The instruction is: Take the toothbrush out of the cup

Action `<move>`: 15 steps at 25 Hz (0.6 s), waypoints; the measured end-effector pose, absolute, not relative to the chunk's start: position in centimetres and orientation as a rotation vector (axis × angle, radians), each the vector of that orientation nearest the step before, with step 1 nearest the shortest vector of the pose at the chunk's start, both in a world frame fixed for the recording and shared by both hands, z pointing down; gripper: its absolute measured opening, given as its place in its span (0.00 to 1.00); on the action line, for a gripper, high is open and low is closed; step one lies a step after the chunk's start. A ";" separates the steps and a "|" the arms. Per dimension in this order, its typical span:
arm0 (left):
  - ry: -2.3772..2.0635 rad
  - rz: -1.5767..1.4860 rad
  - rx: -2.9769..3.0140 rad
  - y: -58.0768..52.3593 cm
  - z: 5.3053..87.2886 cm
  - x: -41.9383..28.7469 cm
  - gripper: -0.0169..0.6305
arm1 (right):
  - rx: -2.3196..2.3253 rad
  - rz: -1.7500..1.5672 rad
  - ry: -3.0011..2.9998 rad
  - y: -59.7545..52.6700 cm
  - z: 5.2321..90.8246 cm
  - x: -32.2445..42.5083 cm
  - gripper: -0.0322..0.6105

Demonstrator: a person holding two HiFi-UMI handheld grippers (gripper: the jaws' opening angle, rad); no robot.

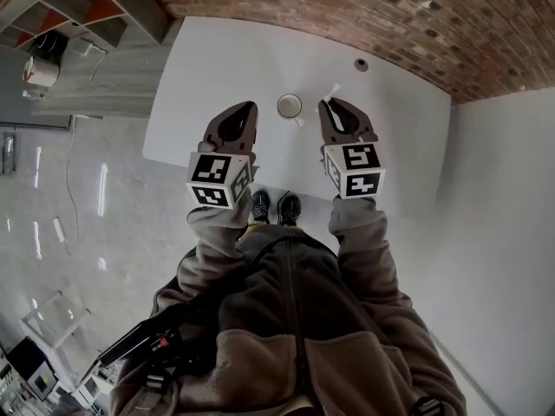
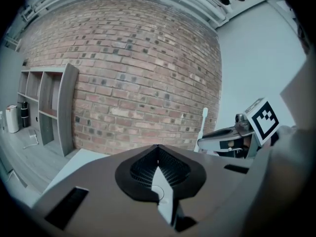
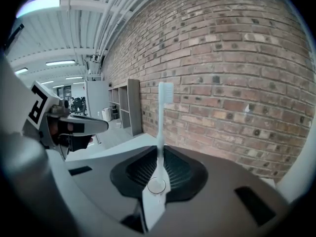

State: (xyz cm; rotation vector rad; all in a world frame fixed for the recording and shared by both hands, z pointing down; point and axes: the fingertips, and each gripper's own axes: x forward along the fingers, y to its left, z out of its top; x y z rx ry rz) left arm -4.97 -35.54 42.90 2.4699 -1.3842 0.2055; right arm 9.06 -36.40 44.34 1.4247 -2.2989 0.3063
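A white toothbrush (image 1: 330, 93) is clamped in my right gripper (image 1: 335, 102), bristle end pointing away from me over the white table (image 1: 217, 68). In the right gripper view the toothbrush (image 3: 162, 117) stands straight up out of the shut jaws of the right gripper (image 3: 160, 148). The round cup (image 1: 290, 106) stands on the table just left of that gripper, apart from the brush. My left gripper (image 1: 248, 105) hovers left of the cup, shut and empty. The left gripper (image 2: 158, 146) view also shows the toothbrush (image 2: 203, 125) and the right gripper (image 2: 224, 138) off to the right.
A brick wall (image 1: 347, 7) runs behind the table. A small round hole (image 1: 361, 64) sits in the tabletop at the far right. A grey shelf unit (image 1: 87, 11) stands to the left by the wall. The table's near edge is above my shoes (image 1: 275, 206).
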 end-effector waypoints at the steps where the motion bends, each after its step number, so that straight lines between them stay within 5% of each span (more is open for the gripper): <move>1: -1.387 0.195 2.486 -35.6 42.0 -4.7 0.03 | 1.443 0.311 -2.304 -36.1 43.6 9.4 0.12; 15: -1.416 0.056 2.698 -35.3 30.7 -1.8 0.03 | 1.620 0.092 -2.417 -33.8 31.6 11.6 0.12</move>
